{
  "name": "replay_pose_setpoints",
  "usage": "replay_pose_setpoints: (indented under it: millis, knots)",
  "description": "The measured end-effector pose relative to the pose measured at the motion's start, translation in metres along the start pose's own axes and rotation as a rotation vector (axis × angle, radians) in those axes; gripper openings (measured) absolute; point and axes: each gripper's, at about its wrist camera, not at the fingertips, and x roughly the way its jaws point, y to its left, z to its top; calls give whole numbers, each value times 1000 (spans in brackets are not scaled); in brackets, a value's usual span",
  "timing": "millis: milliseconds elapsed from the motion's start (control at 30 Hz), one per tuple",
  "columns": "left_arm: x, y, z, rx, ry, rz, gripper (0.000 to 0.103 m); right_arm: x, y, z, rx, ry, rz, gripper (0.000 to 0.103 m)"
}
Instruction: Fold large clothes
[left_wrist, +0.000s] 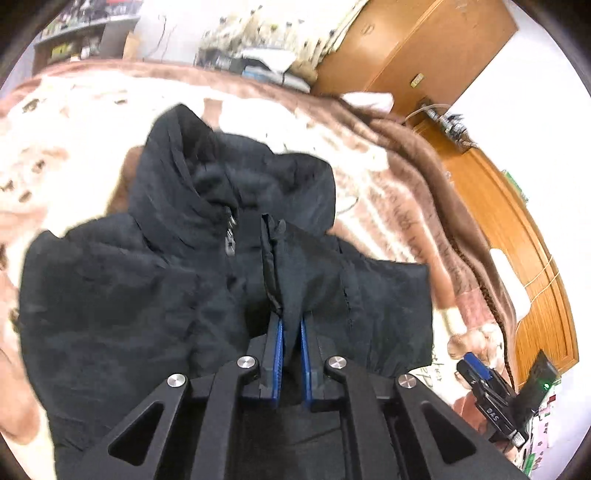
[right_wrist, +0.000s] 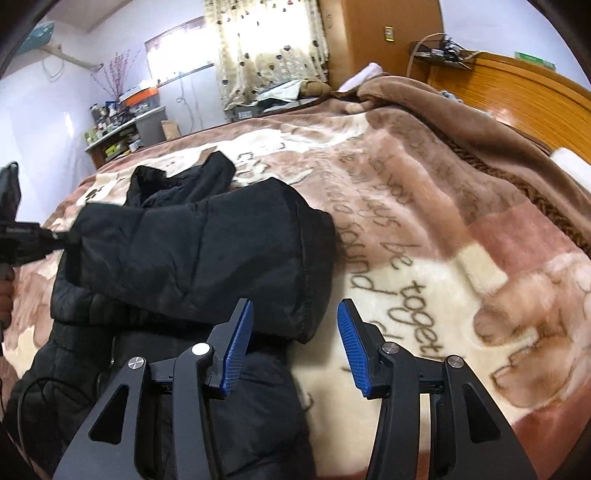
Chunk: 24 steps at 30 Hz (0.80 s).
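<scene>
Patterned blanket (right_wrist: 424, 229), wooden headboard (right_wrist: 517, 88)

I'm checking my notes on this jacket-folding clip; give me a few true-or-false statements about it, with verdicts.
1. The left claw is shut on a fold of the black padded jacket. True.
2. The right claw grips the jacket. False: its jaws stand open, nothing between the pads.
3. The jacket lies on a plush brown and cream blanket. True.
4. The jacket lies on a bare wooden floor. False: it lies on the blanket-covered bed.
</scene>
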Motion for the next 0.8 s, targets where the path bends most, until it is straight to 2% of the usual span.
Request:
replay_pose_setpoints:
  millis: [67,233,400,633,800]
  knots:
    - [-8,12,0,-25,-8,8,9,3,5,3,-8,0,8,48]
    - [-21,50,-13,-64,-43,101,9,13,15,11,3,-2,34,49]
    - [5,80,-28,-107,35,138,9,35,35,19,-47,30,48,49]
    - [26,87,-35,-89,41,198,9,72,50,20,-82,78,86,49]
    - [42,92,-39,-57,71,232,11,104,52,13,-119,143,53,49]
